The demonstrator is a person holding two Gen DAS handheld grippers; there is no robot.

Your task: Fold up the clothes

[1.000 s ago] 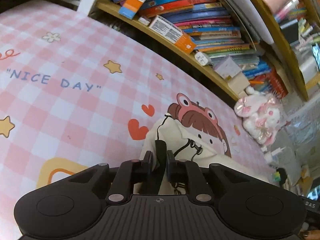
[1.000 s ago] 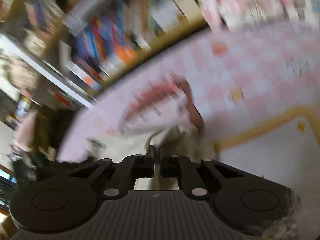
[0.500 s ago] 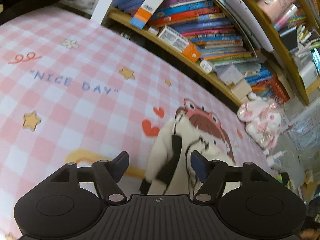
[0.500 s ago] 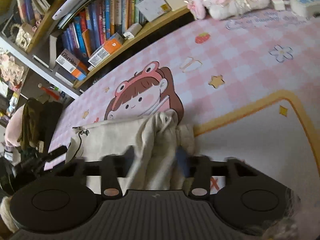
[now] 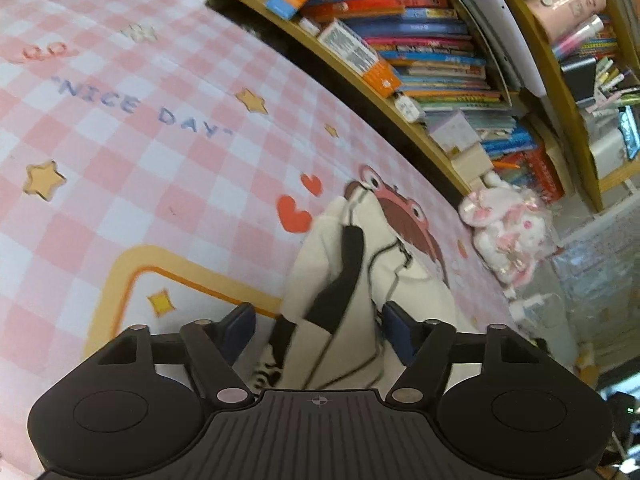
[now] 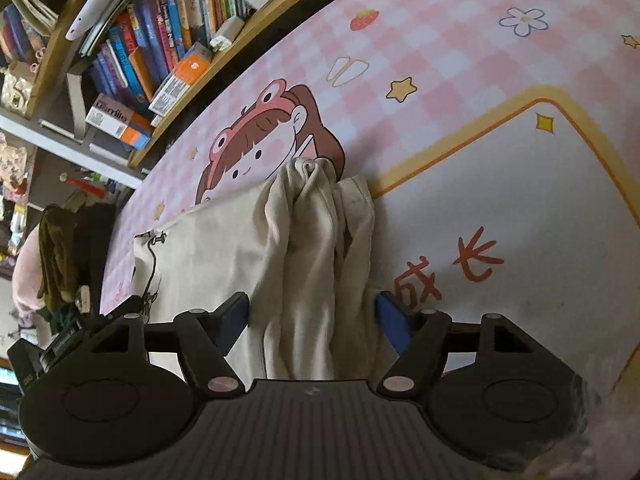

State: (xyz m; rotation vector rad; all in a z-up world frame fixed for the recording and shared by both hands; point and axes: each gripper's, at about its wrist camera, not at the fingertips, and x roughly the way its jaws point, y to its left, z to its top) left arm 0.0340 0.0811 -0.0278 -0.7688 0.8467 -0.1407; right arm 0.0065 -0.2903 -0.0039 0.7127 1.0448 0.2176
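A cream garment (image 5: 352,280) with black trim and thin black line print lies bunched on the pink checked mat (image 5: 120,168). My left gripper (image 5: 318,326) is open, its jaws wide on either side of the cloth, holding nothing. In the right wrist view the same cream garment (image 6: 304,248) lies in a folded heap with a gathered ridge down its middle. My right gripper (image 6: 312,314) is open too, jaws spread to both sides of that ridge. The other gripper's black body (image 6: 72,336) shows at the far left of the right wrist view.
A wooden bookshelf (image 5: 400,60) full of books runs along the mat's far edge, also in the right wrist view (image 6: 160,60). A pink and white plush toy (image 5: 508,232) sits by the shelf. The mat has a cartoon girl print (image 6: 260,140) and a yellow-bordered white panel (image 6: 520,220).
Both grippers were shut on the garment a second ago and have opened wide, letting it drop onto the mat. Both have drawn back a little from the cloth.
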